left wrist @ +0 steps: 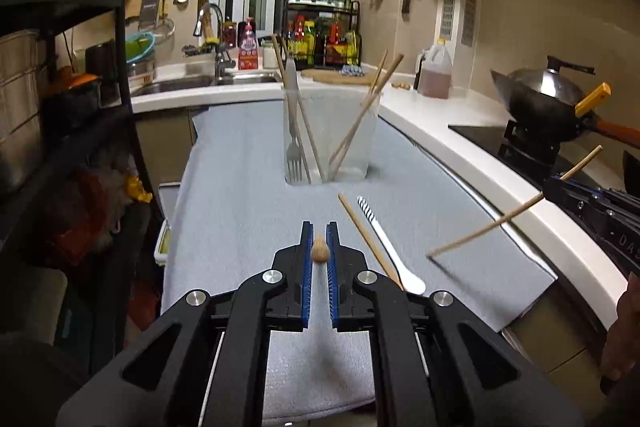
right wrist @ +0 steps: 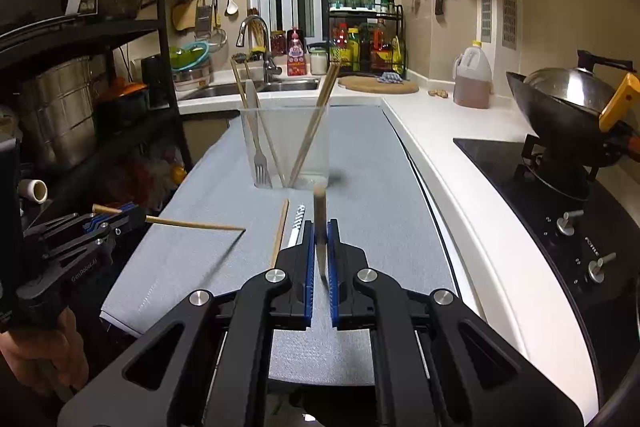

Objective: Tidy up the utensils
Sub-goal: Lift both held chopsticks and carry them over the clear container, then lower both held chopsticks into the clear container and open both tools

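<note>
My pads [left wrist: 307,259] are blue; the mat [left wrist: 240,187] grey, the spoon [left wrist: 390,247] white (black-and-white striped handle), chopsticks [right wrist: 280,233] tan.

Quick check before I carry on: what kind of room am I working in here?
A home kitchen, by the look of it: a sink with a tall faucet at the back, a wok on a gas stove to the right, and a rack of sauce bottles by the window.

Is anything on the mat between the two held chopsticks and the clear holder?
Nothing visible. Left gripper and right gripper each hold a chopstick above the mat; the way to the holder looks open.
</note>
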`<state>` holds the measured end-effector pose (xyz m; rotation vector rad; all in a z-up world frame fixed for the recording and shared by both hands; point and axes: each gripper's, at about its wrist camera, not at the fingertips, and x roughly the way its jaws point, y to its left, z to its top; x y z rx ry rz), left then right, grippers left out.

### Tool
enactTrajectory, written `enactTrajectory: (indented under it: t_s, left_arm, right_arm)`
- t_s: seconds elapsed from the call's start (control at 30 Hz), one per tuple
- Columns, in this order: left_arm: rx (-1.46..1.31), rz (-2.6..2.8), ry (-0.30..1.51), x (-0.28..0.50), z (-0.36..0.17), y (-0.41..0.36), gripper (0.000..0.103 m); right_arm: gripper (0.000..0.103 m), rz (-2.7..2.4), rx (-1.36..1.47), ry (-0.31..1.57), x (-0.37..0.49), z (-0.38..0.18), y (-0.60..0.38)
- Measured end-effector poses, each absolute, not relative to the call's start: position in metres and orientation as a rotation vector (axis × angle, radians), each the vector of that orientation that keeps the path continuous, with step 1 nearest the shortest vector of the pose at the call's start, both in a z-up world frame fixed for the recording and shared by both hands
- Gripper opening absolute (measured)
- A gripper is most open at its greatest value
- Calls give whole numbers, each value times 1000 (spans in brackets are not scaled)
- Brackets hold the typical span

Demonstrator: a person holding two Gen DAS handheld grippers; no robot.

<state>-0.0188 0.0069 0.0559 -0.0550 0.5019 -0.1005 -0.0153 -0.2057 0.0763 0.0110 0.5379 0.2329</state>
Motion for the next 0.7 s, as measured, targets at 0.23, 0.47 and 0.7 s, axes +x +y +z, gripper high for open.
enactTrajectory:
  t_s: [0.23, 0.47, 0.7]
  left_arm:
    - [-82, -132, 469, -4, 87, 18, 7]
    - [-110, -164, 552, 28, 107, 30, 7]
    - [-115, -170, 638, 63, 128, 34, 7]
  right_arm:
    - [6, 265, 23, 509, -5, 92, -204]
    - [6, 293, 23, 517, 19, 105, -202]
    - [6, 325, 41, 524, 55, 138, -196]
